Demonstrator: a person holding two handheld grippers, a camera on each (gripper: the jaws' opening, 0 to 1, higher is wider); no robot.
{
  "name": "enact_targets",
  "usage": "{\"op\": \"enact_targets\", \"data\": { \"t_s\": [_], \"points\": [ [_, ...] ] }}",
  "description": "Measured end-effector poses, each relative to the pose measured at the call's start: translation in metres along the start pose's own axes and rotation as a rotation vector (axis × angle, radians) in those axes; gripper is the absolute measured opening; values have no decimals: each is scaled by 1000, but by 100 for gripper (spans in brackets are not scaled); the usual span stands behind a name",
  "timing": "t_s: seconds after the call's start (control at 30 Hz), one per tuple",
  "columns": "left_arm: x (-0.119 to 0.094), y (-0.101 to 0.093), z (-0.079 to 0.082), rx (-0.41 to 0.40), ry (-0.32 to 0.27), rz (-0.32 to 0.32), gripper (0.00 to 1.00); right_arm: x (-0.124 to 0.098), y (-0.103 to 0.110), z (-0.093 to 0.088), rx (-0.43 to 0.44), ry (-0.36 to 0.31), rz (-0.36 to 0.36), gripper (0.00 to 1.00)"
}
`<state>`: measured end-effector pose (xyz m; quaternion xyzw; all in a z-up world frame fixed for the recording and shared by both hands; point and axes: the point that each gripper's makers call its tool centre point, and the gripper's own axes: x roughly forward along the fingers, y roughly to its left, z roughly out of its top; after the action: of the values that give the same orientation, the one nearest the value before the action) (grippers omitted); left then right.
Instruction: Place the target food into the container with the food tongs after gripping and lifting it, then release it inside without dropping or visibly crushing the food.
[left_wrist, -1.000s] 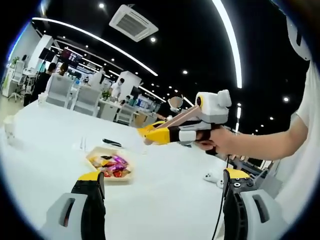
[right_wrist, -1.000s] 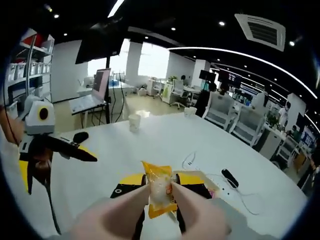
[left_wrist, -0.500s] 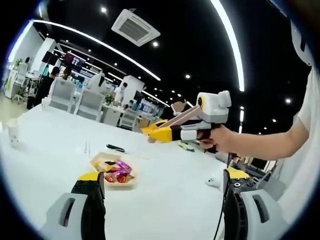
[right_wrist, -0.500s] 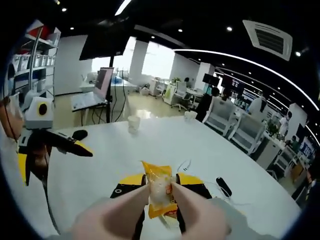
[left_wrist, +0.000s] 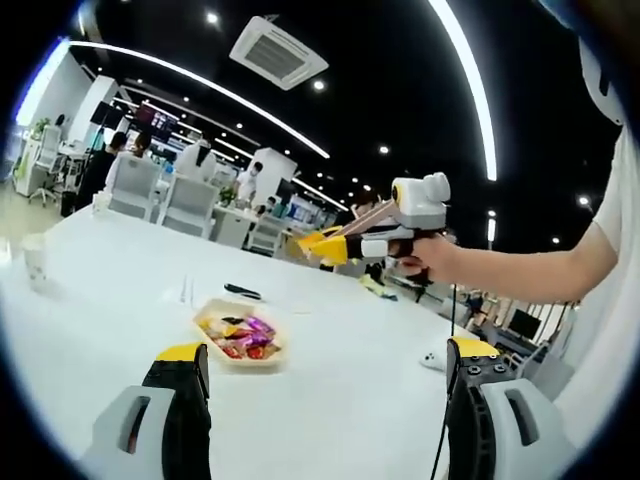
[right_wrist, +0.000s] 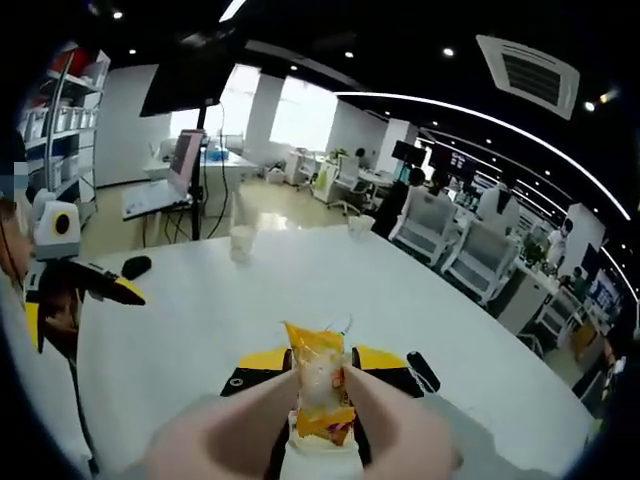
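While a long white table (left_wrist: 100, 300) stretches across an open-plan office, the right gripper (right_wrist: 318, 372) dominates the lower centre of the right gripper view, its yellow-tipped jaws pressing a pair of pale food tongs (right_wrist: 250, 420) together. The tongs are clenched on an orange snack packet (right_wrist: 318, 380), which stands upright between their tips, lifted clear of the table. At the left edge of that frame, the left gripper (right_wrist: 85, 290) appears with its jaws spread apart and nothing between them.

In the left gripper view, the left gripper's own jaws rise from the bottom of the frame, wide apart and empty. Centre left, a shallow beige container (left_wrist: 240, 340) sits on the table, already holding colourful wrapped snacks. A hand (left_wrist: 425, 258) at centre right holds the right gripper aloft in the upper middle of the frame, well above the container and to its right, with the packet at the tongs' tips.

A paper cup (left_wrist: 35, 262) stands at the far left of the table, and a black object (left_wrist: 243, 292) lies just beyond the container. White chairs (left_wrist: 165, 195) and people fill the background at upper left.
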<state>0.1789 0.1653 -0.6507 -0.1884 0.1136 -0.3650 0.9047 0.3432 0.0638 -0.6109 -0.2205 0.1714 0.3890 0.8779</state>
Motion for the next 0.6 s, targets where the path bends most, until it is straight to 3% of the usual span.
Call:
{"op": "enact_targets", "data": {
  "t_s": [0.6],
  "points": [
    [9, 22, 2, -16, 7, 25, 99, 15, -33, 3, 29, 3, -22, 23]
  ]
}}
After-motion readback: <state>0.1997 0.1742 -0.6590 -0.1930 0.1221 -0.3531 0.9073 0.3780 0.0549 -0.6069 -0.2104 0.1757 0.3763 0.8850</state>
